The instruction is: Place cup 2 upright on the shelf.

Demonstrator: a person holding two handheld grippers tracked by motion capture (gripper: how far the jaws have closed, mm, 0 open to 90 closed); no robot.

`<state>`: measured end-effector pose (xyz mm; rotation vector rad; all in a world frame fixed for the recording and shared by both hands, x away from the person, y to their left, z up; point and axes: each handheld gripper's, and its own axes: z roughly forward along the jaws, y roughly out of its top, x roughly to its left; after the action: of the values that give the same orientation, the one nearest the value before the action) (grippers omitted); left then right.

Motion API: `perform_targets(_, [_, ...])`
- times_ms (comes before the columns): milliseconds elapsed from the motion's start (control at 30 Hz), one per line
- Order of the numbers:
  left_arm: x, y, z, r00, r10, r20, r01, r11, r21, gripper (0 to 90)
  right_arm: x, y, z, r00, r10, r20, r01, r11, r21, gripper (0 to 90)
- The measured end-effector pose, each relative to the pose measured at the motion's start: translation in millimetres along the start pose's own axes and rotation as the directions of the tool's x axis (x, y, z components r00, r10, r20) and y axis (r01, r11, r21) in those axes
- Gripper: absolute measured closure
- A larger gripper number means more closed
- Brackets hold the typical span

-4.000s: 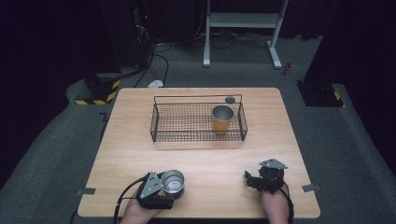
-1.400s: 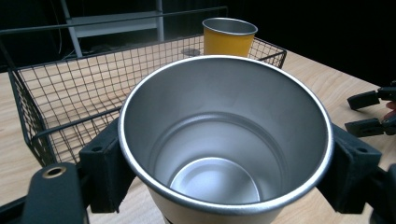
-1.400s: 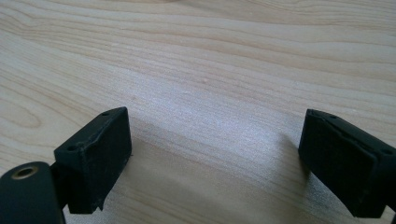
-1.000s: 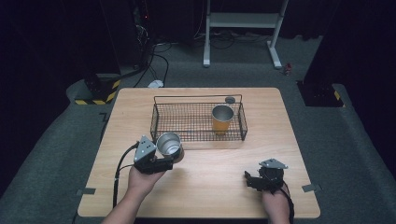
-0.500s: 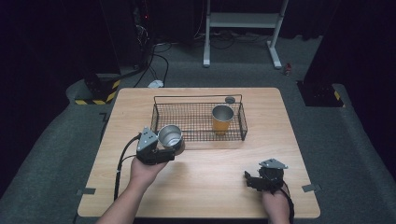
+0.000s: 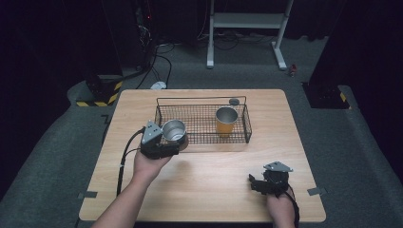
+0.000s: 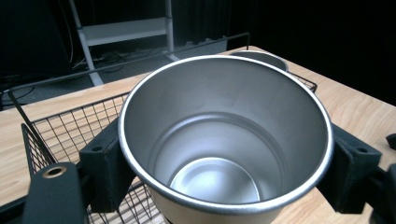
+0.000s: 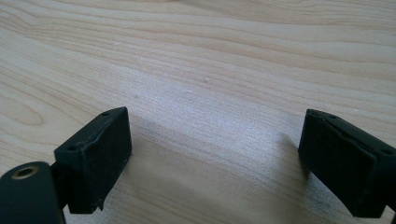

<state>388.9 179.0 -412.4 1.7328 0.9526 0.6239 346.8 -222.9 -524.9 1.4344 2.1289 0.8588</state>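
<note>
Steel cup pinched in left hand-held gripper, at basket front-left corner.
Right hand-held gripper spread, empty, low over counter.

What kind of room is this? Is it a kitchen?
Probably not a kitchen; it looks like a lab or recording studio. A lone wooden table stands on grey carpet with dark surroundings, cables trail across the floor, and black-and-yellow hazard tape marks equipment at the left.
</note>
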Motion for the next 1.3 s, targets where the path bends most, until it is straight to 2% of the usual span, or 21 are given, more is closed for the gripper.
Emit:
perform_targets(167, [3.9,5.9,4.9,0.9999,-0.002,-0.014,0.002,1.0,-0.004,18.8,0.0,0.0,0.0,1.0,0.0,0.0,0.0,1.0,0.0,9.4])
perform_targets(267, [5.1,9.8,8.7,0.9997,0.011,-0.022,-0.011,0.9999,0.001,18.8,0.0,0.0,-0.1,1.0,0.001,0.0,-0.001,1.0,0.0,9.4])
perform_targets(600, [8.2,20.3,21.4,0.9994,0.02,-0.028,-0.02,0.9997,0.011,18.7,-0.3,-0.1,0.0,1.0,-0.006,-0.001,0.006,1.0,-0.002,9.4])
perform_targets(933, [12.8,24.1,39.8,0.9991,0.027,-0.033,-0.026,0.9996,0.014,18.7,-0.1,-0.2,-0.3,1.0,-0.007,-0.004,0.007,1.0,-0.001,9.4])
perform_targets(1067, [15.8,24.7,49.7,0.9993,0.011,-0.037,-0.01,0.9998,0.02,18.7,-0.1,-0.3,-0.4,1.0,-0.007,-0.005,0.007,1.0,0.0,9.4])
perform_targets(1300, [19.3,29.8,60.3,0.9988,0.009,-0.048,-0.008,0.9995,0.029,18.7,-0.1,-0.3,-0.4,1.0,-0.008,-0.005,0.008,1.0,0.0,9.4])
